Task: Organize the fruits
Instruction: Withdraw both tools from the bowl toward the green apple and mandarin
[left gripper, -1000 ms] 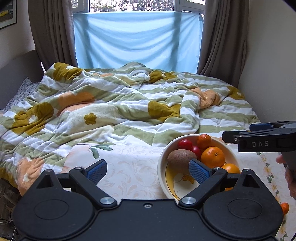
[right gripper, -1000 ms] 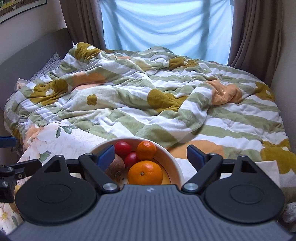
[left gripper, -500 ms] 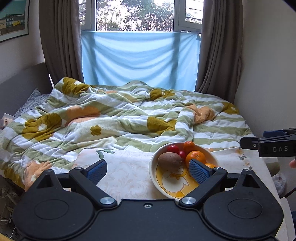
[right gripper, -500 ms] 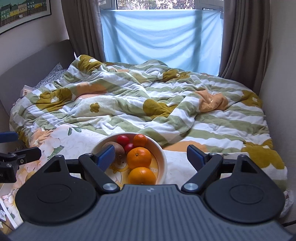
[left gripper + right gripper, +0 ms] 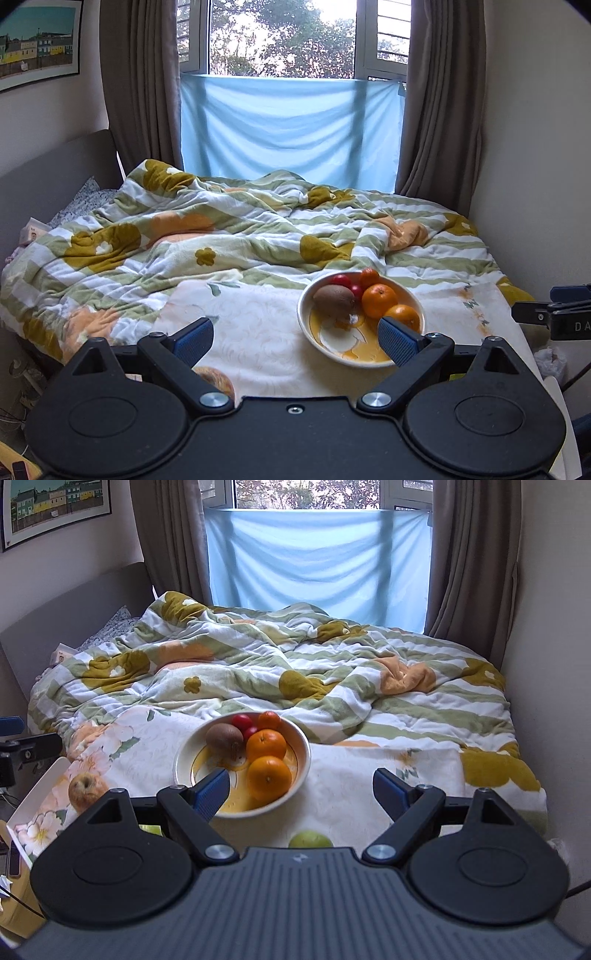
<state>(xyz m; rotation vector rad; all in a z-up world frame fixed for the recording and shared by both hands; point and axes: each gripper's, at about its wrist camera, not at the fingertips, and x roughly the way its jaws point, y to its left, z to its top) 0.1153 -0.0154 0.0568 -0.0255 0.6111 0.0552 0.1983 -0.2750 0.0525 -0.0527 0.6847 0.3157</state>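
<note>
Both claws are hovering wide open and empty above the near end of the bed. The loose fruit is lying low and close in: a green apple (image 5: 310,839) is sitting just ahead of the right claw (image 5: 300,787), peeking over its body and nearly centred between the fingers — the right hand looks the nearer one for it. A russet apple (image 5: 85,787) is resting on the floral cloth (image 5: 369,775) to the left of the bowl (image 5: 301,760), so it is falling more naturally to the left claw (image 5: 295,338). Another green fruit is half hidden under the right claw's left finger. The bowl is already holding a kiwi (image 5: 224,737), two oranges (image 5: 269,775), a tangerine (image 5: 269,720) and small red fruits — its near half is looking free.
</note>
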